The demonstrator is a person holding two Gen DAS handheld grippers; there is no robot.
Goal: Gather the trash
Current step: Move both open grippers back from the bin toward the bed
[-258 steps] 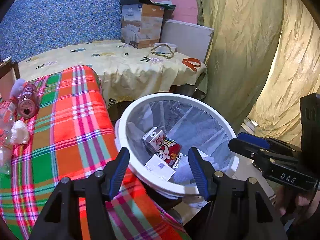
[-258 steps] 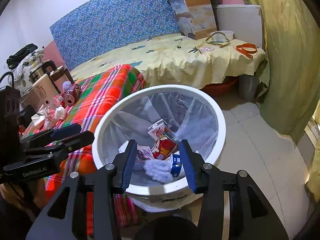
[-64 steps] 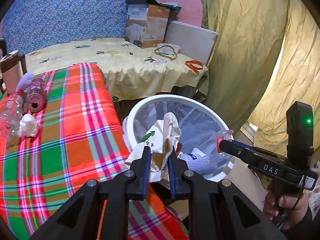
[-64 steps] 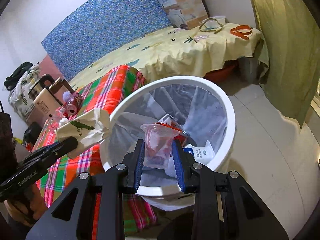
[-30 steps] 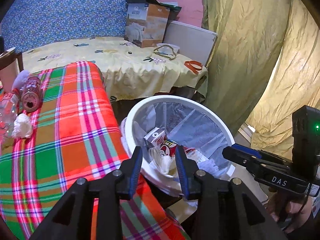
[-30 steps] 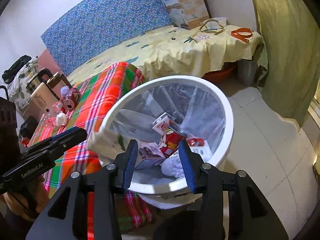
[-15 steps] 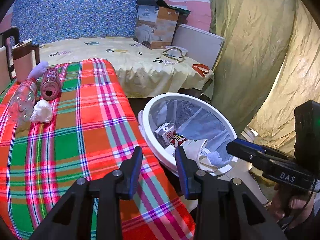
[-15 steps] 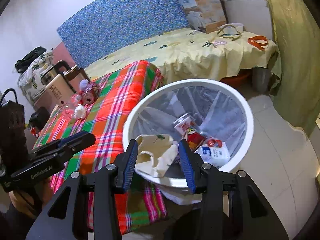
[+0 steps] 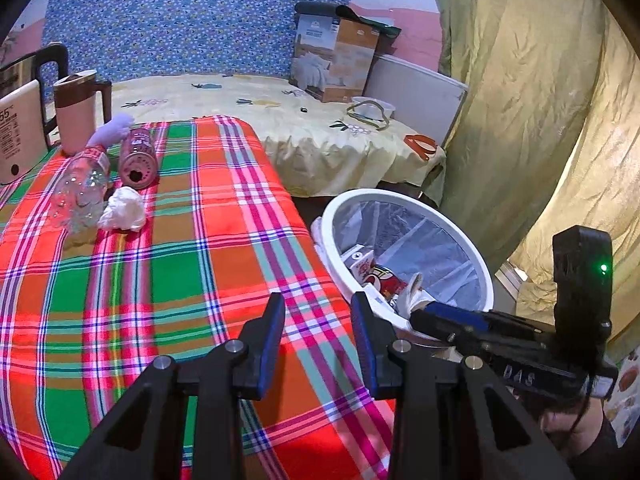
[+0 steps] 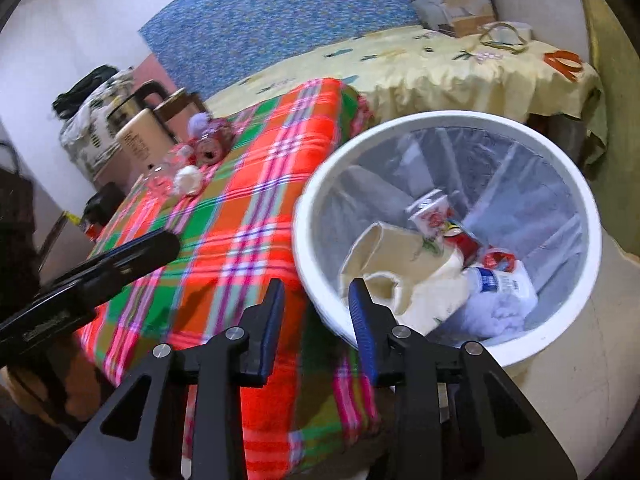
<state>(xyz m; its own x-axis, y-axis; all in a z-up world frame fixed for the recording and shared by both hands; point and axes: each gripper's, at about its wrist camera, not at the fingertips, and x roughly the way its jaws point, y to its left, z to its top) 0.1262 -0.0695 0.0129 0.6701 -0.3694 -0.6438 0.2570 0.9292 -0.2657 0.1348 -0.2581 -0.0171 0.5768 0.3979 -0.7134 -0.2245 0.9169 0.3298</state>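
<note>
Plaid tablecloth (image 9: 168, 264) — crumpled tissue (image 9: 122, 215), clear bottle (image 9: 80, 196), pink can (image 9: 138, 158) remain, well apart from the white bin (image 10: 448, 120). We judge: between pickups. Left gripper (image 9: 318, 336), right gripper (image 10: 316, 316) — parted, empty. Next: reach tissue.

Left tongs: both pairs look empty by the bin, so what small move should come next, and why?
Probably swing the left tongs toward the crumpled tissue on the plaid cloth. Both it and the right tongs are open and empty, the bin already holds trash, and the tissue, clear bottle and can remain.
</note>
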